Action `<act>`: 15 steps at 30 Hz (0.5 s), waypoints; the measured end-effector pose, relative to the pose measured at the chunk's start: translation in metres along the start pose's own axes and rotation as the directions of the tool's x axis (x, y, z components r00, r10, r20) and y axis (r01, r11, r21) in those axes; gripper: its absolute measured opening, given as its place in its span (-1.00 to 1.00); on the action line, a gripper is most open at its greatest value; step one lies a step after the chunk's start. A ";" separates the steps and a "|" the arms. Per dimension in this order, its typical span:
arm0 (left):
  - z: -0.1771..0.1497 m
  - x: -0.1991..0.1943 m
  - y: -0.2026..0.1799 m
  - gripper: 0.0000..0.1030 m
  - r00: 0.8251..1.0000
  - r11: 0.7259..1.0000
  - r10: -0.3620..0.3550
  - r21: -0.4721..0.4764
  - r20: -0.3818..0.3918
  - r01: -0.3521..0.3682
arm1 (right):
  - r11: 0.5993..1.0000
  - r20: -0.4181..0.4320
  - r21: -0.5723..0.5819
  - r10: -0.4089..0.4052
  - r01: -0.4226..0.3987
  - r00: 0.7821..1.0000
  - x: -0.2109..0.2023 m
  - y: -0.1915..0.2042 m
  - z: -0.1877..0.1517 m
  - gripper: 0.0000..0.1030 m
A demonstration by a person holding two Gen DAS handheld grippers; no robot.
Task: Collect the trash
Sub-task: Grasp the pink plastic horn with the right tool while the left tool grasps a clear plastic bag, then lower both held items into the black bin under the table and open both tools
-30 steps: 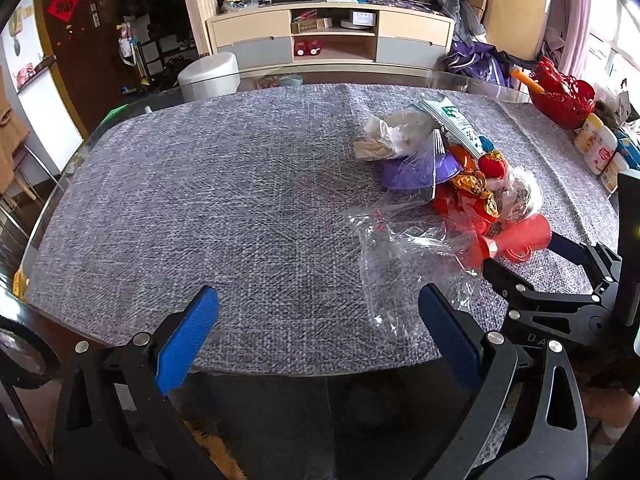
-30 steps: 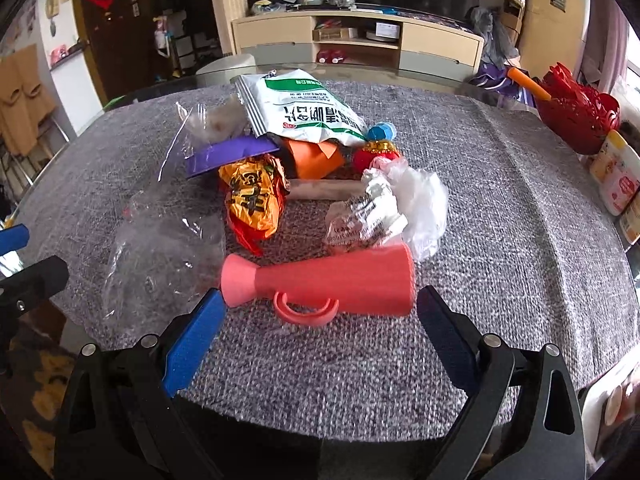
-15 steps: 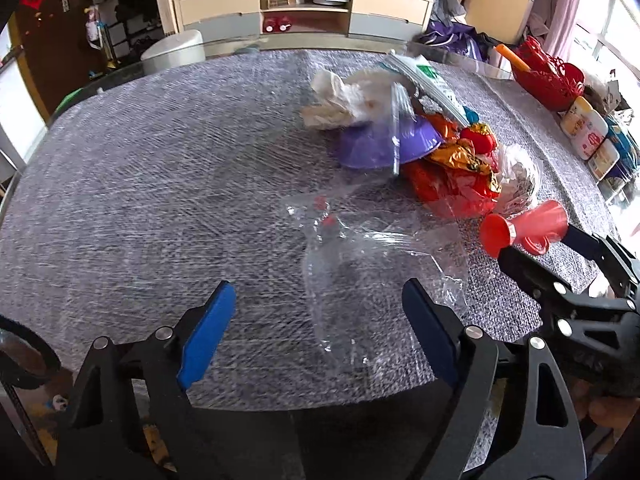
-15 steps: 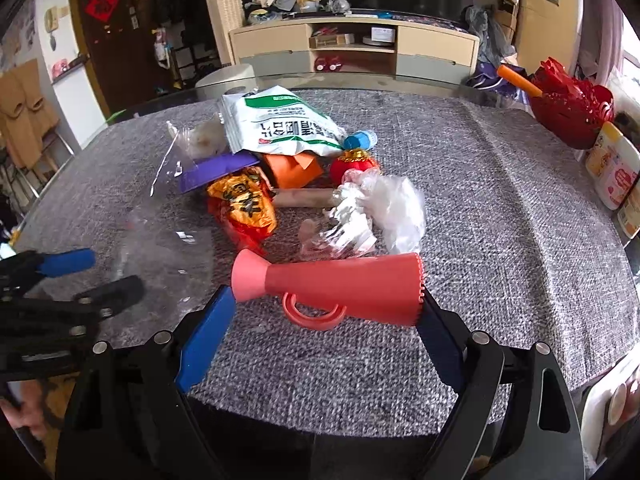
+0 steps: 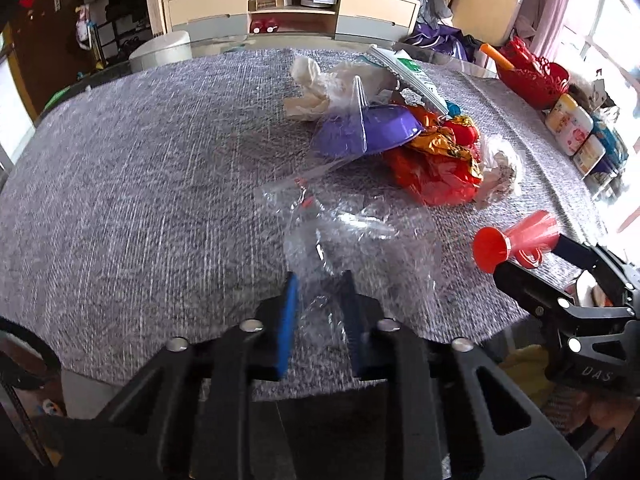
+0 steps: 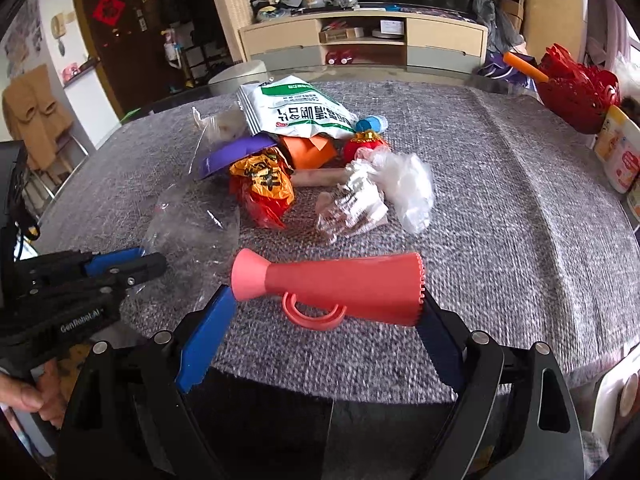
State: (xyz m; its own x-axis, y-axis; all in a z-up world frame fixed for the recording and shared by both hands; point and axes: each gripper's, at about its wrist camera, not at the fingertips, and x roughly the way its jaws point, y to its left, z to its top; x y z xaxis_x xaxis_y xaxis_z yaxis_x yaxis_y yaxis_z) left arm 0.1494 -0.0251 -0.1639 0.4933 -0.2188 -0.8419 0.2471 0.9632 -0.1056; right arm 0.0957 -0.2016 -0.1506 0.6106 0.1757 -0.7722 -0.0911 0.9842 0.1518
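In the left wrist view, the left gripper (image 5: pixel 320 312) has its two blue fingers drawn close together, pinching the near edge of one clear plastic bag (image 5: pixel 360 240) that lies crumpled on the grey tablecloth (image 5: pixel 140 180) near the front edge. Beyond the bag sits the trash heap: one purple bowl (image 5: pixel 372 130) under clear film, one wad of white tissue (image 5: pixel 308 92), one red and gold wrapper (image 5: pixel 436 168) and one white crumpled bag (image 5: pixel 500 168). At the right, the right gripper (image 5: pixel 532 256) carries one red horn (image 5: pixel 516 240) just above the cloth. In the right wrist view, the right gripper (image 6: pixel 324 320) is clenched on the horn (image 6: pixel 340 284), one finger at the narrow mouthpiece, the other at the wide toothed end, the single loop handle hanging down. The left gripper (image 6: pixel 132 262) shows at the left, closed on the clear bag (image 6: pixel 192 224). Farther back lie one white and green packet (image 6: pixel 296 112), one orange paper (image 6: pixel 308 150), the purple bowl (image 6: pixel 232 152), the wrapper (image 6: pixel 264 184), one red ball (image 6: pixel 364 144), one blue cap (image 6: pixel 370 123) and two white crumpled bags (image 6: pixel 380 196) side by side, all touching or overlapping in one heap
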 end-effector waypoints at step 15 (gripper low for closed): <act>-0.042 -0.061 -0.011 -0.99 0.997 0.999 -0.042 0.028 0.068 0.040 | 0.999 0.049 0.037 0.021 -0.023 0.999 -0.036 -0.001 -0.022 0.71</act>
State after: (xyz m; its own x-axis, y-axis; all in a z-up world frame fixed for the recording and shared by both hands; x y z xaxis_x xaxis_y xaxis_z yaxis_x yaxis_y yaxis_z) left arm 0.0822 -0.0155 -0.1337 0.5377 -0.2694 -0.7989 0.2905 0.9488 -0.1244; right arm 0.0567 -0.2085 -0.1362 0.6462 0.1952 -0.7378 -0.0758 0.9784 0.1925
